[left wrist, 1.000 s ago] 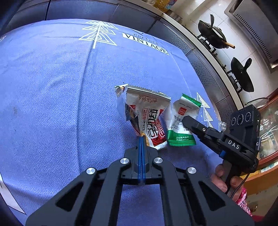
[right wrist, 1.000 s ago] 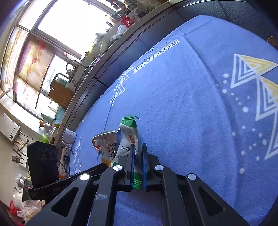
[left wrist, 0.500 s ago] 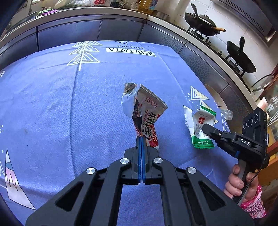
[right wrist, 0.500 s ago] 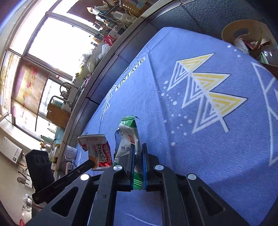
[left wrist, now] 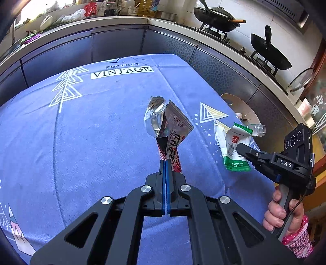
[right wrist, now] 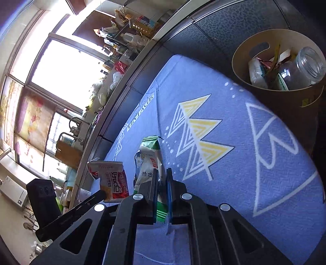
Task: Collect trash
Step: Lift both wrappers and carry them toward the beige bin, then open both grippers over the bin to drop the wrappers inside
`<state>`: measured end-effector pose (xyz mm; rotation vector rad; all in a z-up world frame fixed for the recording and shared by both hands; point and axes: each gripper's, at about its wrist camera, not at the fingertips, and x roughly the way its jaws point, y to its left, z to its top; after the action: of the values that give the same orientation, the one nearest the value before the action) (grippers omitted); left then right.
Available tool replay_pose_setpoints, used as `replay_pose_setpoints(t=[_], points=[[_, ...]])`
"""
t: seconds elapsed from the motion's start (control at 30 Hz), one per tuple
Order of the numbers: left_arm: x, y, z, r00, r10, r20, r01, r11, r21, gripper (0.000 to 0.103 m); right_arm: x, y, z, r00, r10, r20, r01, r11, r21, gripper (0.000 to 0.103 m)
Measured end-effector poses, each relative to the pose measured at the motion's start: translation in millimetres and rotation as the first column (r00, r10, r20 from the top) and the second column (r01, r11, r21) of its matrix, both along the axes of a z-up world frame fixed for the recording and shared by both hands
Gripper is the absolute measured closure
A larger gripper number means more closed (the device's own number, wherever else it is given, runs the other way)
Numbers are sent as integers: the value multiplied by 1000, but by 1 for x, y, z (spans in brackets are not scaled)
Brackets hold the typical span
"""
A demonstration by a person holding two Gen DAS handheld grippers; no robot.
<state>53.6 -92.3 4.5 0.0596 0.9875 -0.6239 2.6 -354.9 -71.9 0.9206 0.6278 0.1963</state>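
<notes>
My left gripper (left wrist: 165, 163) is shut on a red and white snack wrapper (left wrist: 170, 132) with a torn silver top, held above the blue tablecloth (left wrist: 81, 132). My right gripper (right wrist: 162, 173) is shut on a green and white wrapper (right wrist: 149, 161), also held above the cloth. The right gripper (left wrist: 239, 147) and its green wrapper (left wrist: 234, 146) show in the left wrist view, to the right of the red one. The red wrapper (right wrist: 112, 180) shows at the left in the right wrist view. A tan round bin (right wrist: 244, 46) with a glass jar (right wrist: 301, 71) and wrappers stands beyond the table's far right edge.
Dark kitchen cabinets (left wrist: 122, 42) run along the far side of the table. Two woks (left wrist: 216, 15) sit on the stove at the right. The bin (left wrist: 242, 106) shows beyond the table edge in the left wrist view. A cluttered windowsill (right wrist: 114, 67) lies behind.
Both grippers have lifted their wrappers and carried them to the right, toward the table edge. The bin has come into full view in the right wrist view.
</notes>
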Motion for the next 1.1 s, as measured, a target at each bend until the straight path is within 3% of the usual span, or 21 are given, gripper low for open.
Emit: replay_pose_setpoints(t=[0.3, 0.5, 0.77, 0.93, 0.97, 1.03, 1.07, 1.1], points=[[24, -89, 14, 994, -107, 12, 107, 994, 18, 102, -10, -60, 10, 991, -125, 40, 125, 992, -17, 95], [40, -170, 20, 974, -224, 14, 224, 974, 22, 102, -17, -127, 9, 959, -278, 48, 280, 960, -24, 95], [65, -283, 5, 945, -321, -55, 322, 947, 5, 102, -19, -200, -6, 904, -428, 0, 427, 902, -72, 95], [67, -335, -18, 928, -361, -90, 365, 930, 34, 99, -12, -227, -21, 883, -469, -32, 467, 882, -61, 93], [68, -343, -25, 927, -361, -101, 367, 929, 49, 95, -7, -231, -24, 884, -465, -42, 463, 884, -63, 93], [69, -354, -39, 928, -352, -117, 363, 928, 83, 63, 4, -235, -29, 889, -453, -66, 449, 891, -64, 85], [69, -357, -45, 933, -342, -114, 354, 930, 104, 54, 8, -235, -32, 892, -446, -76, 443, 895, -59, 59], [69, -358, -47, 939, -329, -103, 340, 933, 118, 48, 10, -236, -33, 889, -451, -76, 448, 892, -60, 46]])
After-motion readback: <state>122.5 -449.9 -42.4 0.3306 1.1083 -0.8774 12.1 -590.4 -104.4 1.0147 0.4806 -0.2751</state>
